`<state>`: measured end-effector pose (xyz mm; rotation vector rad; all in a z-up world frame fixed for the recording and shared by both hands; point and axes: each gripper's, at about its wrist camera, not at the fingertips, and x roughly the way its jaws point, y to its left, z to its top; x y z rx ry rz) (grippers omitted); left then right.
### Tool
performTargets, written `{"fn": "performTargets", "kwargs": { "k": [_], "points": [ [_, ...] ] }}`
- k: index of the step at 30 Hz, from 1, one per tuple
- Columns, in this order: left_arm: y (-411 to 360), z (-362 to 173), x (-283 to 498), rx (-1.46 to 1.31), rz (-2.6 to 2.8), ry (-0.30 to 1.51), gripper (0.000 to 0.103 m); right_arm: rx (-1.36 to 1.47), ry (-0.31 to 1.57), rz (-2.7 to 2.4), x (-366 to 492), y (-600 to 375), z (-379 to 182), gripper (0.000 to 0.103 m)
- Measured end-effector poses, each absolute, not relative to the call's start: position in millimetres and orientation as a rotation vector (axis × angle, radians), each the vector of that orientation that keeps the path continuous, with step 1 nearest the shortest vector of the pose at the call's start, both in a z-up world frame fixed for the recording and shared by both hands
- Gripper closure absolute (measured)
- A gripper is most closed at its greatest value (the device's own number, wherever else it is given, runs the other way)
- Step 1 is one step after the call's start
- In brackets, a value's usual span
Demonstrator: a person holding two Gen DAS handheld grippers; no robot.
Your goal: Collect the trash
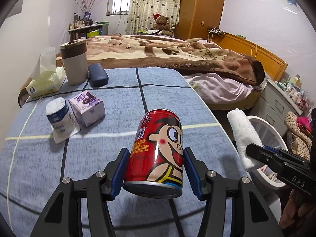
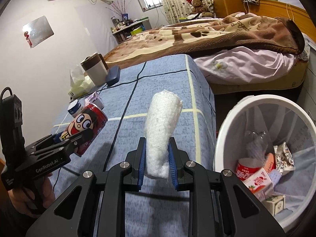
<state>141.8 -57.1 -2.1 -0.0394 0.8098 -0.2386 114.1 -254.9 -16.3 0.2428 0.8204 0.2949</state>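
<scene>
My left gripper (image 1: 156, 170) is shut on a red cartoon can (image 1: 158, 150), held tilted above the blue checked cloth (image 1: 110, 158). That can (image 2: 88, 124) and the left gripper (image 2: 79, 138) also show at the left of the right wrist view. My right gripper (image 2: 157, 164) is shut on a white fluffy roll (image 2: 162, 130), which sticks up past the blue pads. In the left wrist view the roll (image 1: 243, 136) and right gripper (image 1: 256, 154) hang at the right, over the white bin's rim (image 1: 262, 122). The white bin (image 2: 223, 138) stands low on the right, holding a bottle, cartons and wrappers.
On the cloth at the left lie a white-and-blue wrapped roll (image 1: 59, 118), a purple carton (image 1: 86, 108), a tissue pack (image 1: 45, 81), a beige-brown mug (image 1: 74, 63) and a dark blue case (image 1: 97, 75). A bed with a brown blanket (image 1: 167, 53) lies behind; drawers (image 1: 276, 106) stand at the right.
</scene>
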Motion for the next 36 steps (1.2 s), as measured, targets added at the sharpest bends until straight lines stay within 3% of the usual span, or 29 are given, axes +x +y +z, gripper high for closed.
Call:
{"fn": "performTargets", "kwargs": {
  "k": [16, 36],
  "points": [
    [-69, 4, 91, -0.055, -0.276, 0.799, 0.047, 0.23, 0.828, 0.312, 82, -260, -16, 0.081],
    [-127, 5, 89, 0.003, -0.379, 0.81, 0.047, 0.294, 0.797, 0.207, 68, -307, -16, 0.081]
  ]
}}
